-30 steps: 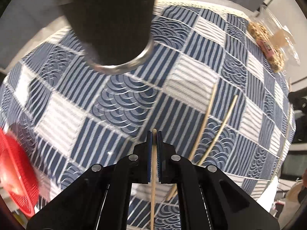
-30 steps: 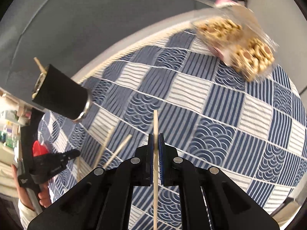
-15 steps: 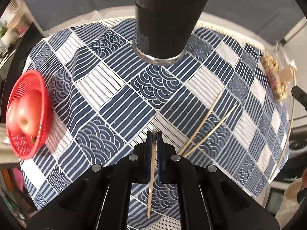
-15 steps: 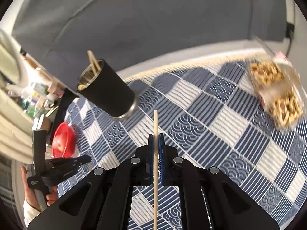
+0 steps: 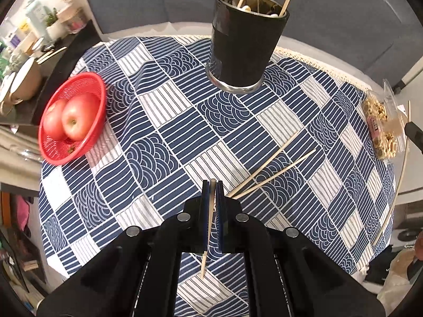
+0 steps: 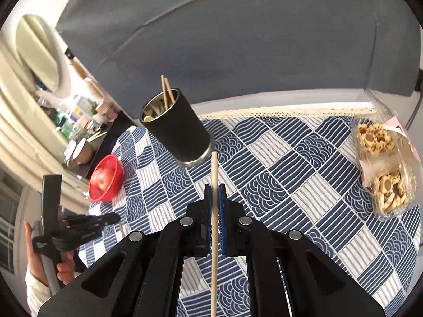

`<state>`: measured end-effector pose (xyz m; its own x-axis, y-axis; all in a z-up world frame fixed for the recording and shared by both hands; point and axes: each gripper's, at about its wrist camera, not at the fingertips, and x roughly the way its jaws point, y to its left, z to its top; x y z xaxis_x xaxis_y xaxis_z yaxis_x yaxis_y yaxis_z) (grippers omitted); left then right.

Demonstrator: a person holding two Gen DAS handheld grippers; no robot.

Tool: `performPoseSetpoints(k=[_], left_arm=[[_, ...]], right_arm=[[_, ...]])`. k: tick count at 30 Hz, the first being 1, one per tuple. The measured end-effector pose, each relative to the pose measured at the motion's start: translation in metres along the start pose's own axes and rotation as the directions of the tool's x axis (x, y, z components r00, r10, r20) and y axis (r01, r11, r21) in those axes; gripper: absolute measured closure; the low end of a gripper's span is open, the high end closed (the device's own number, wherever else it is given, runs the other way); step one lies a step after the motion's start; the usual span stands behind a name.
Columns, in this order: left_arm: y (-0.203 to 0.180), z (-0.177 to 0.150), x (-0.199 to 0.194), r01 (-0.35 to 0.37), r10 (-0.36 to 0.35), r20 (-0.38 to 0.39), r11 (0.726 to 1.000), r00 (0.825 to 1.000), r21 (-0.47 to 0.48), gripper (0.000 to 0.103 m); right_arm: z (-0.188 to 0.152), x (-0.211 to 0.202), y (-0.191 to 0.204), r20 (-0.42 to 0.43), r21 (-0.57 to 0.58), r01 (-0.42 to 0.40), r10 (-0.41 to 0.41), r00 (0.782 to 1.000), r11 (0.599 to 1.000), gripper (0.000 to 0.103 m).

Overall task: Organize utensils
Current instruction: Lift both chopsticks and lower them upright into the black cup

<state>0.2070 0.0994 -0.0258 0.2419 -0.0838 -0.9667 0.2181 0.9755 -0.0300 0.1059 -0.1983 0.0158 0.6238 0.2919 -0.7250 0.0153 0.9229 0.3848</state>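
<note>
Left hand-held gripper (image 5: 212, 185) clamped on thin wooden chopstick (image 5: 208, 227); right hand-held gripper (image 6: 214, 189) clamped on another wooden chopstick (image 6: 214, 211). Two loose chopsticks (image 5: 275, 169) lie on blue-white patterned table (image 5: 169, 121) near black cylindrical metal-lined cup (image 5: 244, 45).

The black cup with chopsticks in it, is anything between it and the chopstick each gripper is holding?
Nothing visible blocks either path. Only bare tablecloth lies between the left gripper and the black cup; the two loose chopsticks lie off to the side. The right gripper also has open space to the cup.
</note>
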Motion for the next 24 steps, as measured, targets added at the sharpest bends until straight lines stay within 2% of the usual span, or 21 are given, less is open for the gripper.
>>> performPoseSetpoints(k=[11,20,24], left_arm=[[-0.02,-0.01,-0.044,-0.04,0.041,0.09,0.999,0.995,-0.015,0.098],[-0.016,-0.002,-0.085,-0.076,0.083,0.149,0.996,0.985,-0.052,0.099],[-0.014,0.008,-0.103,-0.048,0.055,0.178,0.998,0.982,-0.043,0.099]], right_arm=[[0.003,-0.021,0.002,0.035,-0.063,-0.052,0.054,0.998,0.997,0.098],[0.016,-0.021,0.014,0.051,-0.115,-0.095,0.102,0.994,0.989,0.098],[0.024,-0.017,0.022,0.065,-0.135,-0.1,0.11,0.992,0.986,0.098]])
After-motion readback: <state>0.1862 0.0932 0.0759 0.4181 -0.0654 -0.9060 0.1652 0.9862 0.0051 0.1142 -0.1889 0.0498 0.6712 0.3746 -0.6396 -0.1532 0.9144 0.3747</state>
